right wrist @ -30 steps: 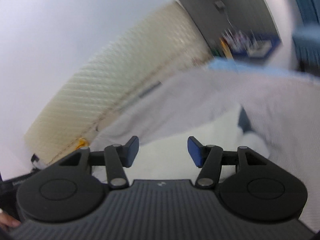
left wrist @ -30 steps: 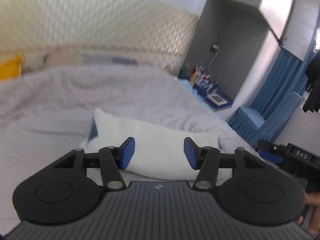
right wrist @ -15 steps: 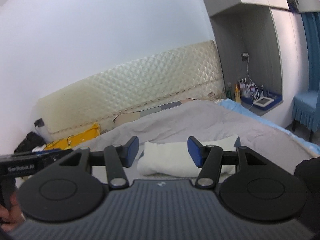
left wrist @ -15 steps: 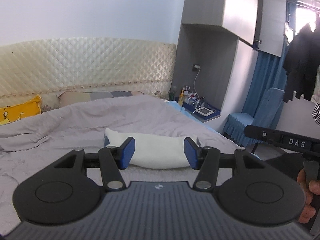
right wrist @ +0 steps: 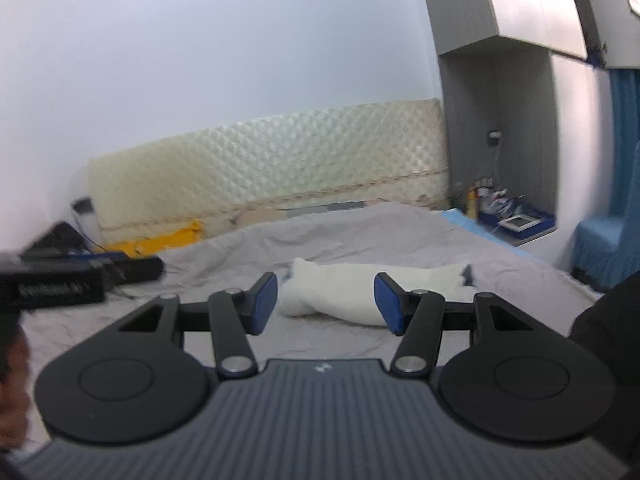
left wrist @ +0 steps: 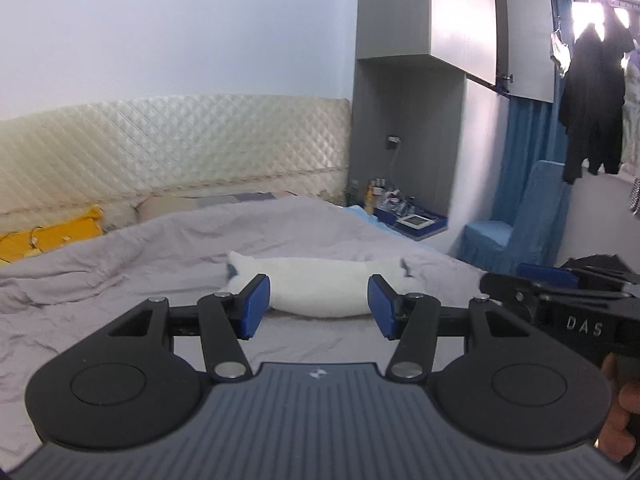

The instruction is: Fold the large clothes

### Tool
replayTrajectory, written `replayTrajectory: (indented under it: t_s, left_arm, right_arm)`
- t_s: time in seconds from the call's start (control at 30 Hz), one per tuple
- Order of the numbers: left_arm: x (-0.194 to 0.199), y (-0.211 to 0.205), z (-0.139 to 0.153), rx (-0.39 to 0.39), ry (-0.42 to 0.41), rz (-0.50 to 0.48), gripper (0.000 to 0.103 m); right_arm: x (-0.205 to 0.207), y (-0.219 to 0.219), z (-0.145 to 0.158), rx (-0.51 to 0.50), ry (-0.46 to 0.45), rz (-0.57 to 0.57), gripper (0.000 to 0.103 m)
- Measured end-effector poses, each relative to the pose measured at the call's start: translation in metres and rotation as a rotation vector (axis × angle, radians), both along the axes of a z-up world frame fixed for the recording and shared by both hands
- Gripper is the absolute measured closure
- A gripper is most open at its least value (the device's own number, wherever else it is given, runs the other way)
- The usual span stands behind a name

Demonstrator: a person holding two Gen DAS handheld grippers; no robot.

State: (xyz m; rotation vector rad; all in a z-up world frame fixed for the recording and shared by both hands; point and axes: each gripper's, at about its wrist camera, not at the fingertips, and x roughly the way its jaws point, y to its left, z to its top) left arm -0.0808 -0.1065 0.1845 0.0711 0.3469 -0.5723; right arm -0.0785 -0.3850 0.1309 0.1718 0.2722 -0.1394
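Left wrist view, left gripper [left wrist: 319,306] level, fingers apart, empty, folded white garment [left wrist: 320,286] ahead

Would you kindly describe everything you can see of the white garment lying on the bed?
The white garment is folded into a long, low, soft-looking bundle, plump and slightly rounded along its near edge. Small dark blue bits peek out at both ends. It lies flat across the grey bedspread, which is all that touches it. Both views are slightly blurred, so the weave is unclear.
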Motion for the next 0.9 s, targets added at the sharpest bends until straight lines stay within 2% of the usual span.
replayTrajectory:
  t_s: [0.1, 0.6, 0.9]
  left_arm:
    - [0.005, 0.006, -0.016, -0.011, 0.010, 0.010, 0.043]
    - [0.045, 0.019, -0.098, 0.022, 0.085, 0.042, 0.043]
    - [0.056, 0.020, -0.132, 0.021, 0.126, 0.051, 0.042]
  right_arm:
    - [0.008, -0.003, -0.020, 0.044, 0.023, -0.003, 0.046]
    - [0.028, 0.012, -0.100, 0.024, 0.105, -0.031, 0.046]
    - [0.036, 0.013, -0.120, 0.015, 0.113, -0.045, 0.046]
